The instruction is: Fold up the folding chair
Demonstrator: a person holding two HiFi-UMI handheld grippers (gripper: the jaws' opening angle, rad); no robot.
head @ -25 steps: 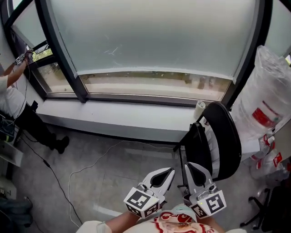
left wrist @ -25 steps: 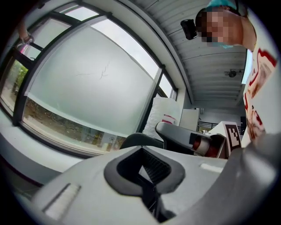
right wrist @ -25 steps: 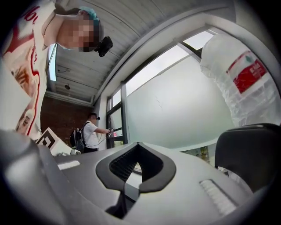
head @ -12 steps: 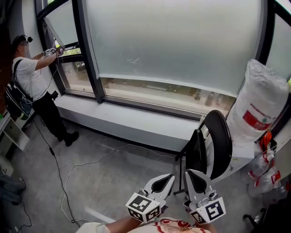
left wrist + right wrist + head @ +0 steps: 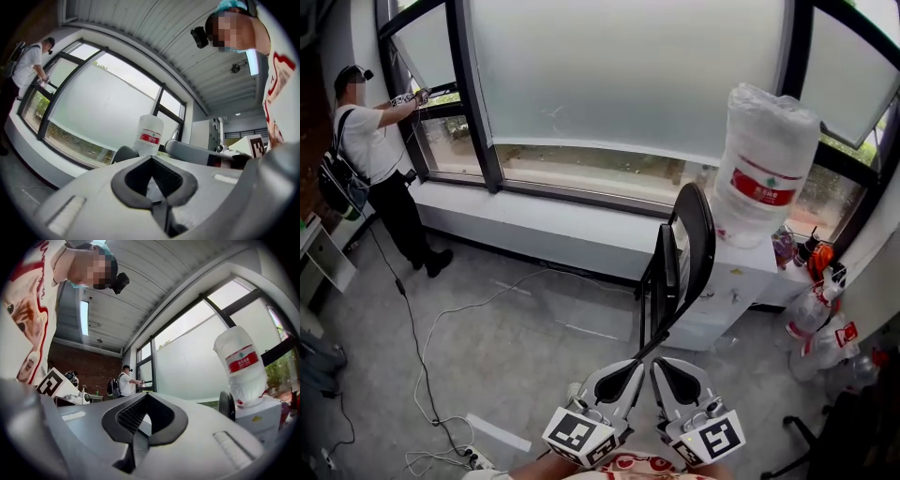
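The black folding chair (image 5: 686, 246) stands folded flat and upright on the grey floor, edge-on to me, next to a white cabinet (image 5: 727, 291). Its rounded back also shows in the left gripper view (image 5: 123, 153) and the right gripper view (image 5: 227, 405). My left gripper (image 5: 628, 370) and right gripper (image 5: 666, 368) hang side by side just short of the chair's base, apart from it. Both are shut with nothing between the fingers, as the left gripper view (image 5: 151, 159) and the right gripper view (image 5: 146, 397) show.
A big upturned water bottle (image 5: 766, 169) sits on the cabinet right of the chair. Small bottles (image 5: 822, 323) crowd the floor at far right. A person (image 5: 367, 150) works at the window at far left. Cables (image 5: 431, 356) and a power strip (image 5: 475, 458) lie on the floor.
The view has swung right: the chair went from the right side to straight ahead of both grippers, which moved closer to its base. Both stay shut and empty.
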